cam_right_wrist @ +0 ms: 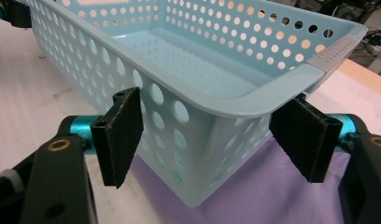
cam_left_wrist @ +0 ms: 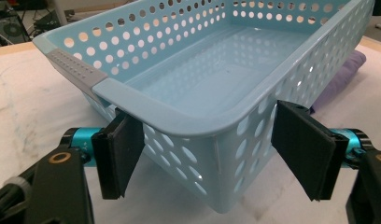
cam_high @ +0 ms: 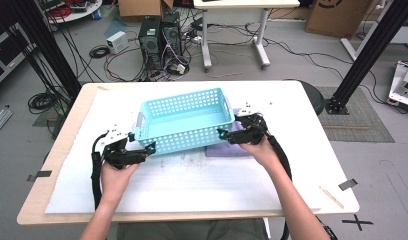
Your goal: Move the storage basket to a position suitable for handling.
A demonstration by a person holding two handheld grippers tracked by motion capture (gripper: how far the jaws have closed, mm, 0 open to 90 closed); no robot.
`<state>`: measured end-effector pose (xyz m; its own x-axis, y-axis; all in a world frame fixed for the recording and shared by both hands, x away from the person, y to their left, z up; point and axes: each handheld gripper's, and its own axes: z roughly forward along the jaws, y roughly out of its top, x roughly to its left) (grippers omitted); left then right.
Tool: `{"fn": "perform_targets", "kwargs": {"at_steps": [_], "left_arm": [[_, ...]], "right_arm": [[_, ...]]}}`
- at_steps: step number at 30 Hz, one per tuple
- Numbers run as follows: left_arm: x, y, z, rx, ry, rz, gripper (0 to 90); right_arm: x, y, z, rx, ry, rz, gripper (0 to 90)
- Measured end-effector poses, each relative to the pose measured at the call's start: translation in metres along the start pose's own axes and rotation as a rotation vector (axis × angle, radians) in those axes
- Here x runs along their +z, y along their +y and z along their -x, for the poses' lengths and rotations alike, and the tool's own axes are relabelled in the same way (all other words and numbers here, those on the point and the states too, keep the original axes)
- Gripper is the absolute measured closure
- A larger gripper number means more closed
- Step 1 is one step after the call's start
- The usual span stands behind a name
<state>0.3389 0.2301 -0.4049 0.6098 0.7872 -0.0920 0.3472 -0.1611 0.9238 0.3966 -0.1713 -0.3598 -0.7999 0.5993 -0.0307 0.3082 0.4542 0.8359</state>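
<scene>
A light blue perforated basket (cam_high: pixel 184 117) with grey handle strips stands empty on the white-covered table (cam_high: pixel 202 185), partly over a purple cloth (cam_high: pixel 223 151). My left gripper (cam_high: pixel 142 149) straddles the basket's near left corner. In the left gripper view the basket (cam_left_wrist: pixel 202 70) has that corner wedged between the wide-set jaws of the left gripper (cam_left_wrist: pixel 212 154), pads against both walls under the rim. My right gripper (cam_high: pixel 227 135) holds the near right corner the same way. The right gripper view shows the basket (cam_right_wrist: pixel 202 56) between the right gripper's (cam_right_wrist: pixel 209 140) pads, above the purple cloth (cam_right_wrist: pixel 272 196).
The purple cloth (cam_left_wrist: pixel 342 74) lies beneath the basket's right end. A thin wooden stick (cam_high: pixel 332 196) rests near the table's front right edge. Black frame posts (cam_high: pixel 372 55) stand at the back corners, with computers (cam_high: pixel 159 40) and cables on the floor behind.
</scene>
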Motion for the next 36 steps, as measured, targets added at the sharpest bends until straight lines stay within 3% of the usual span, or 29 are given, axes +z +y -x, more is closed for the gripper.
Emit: {"fn": "perform_targets", "kwargs": {"at_steps": [3,7,9,14,17,21,27,36], "left_arm": [[0.012,0.006,0.001,0.0,0.005,0.003,25.5],[0.025,0.013,0.002,0.006,0.011,-0.01,25.5],[0.038,0.017,0.002,0.006,0.013,-0.005,25.5],[0.057,0.024,0.001,0.009,0.01,-0.011,25.0],[0.069,0.029,0.0,-0.005,0.009,-0.029,24.7],[0.084,0.032,-0.001,-0.03,0.002,-0.011,24.7],[0.105,0.041,0.002,-0.018,-0.008,-0.053,24.7],[0.124,0.051,0.004,-0.024,-0.031,-0.062,24.7]], "right_arm": [[0.0,-0.001,0.012,0.013,-0.006,0.001,26.5],[0.001,0.0,0.026,0.024,-0.011,-0.034,25.6],[0.002,0.001,0.04,0.035,-0.017,-0.047,25.3],[0.004,-0.003,0.055,0.069,-0.029,-0.076,25.3],[0.005,-0.005,0.062,0.082,-0.042,-0.09,25.2],[0.006,-0.01,0.07,0.1,-0.063,-0.109,25.1],[0.002,-0.017,0.082,0.14,-0.094,-0.115,25.0],[-0.006,-0.026,0.093,0.19,-0.129,-0.104,24.8]]}}
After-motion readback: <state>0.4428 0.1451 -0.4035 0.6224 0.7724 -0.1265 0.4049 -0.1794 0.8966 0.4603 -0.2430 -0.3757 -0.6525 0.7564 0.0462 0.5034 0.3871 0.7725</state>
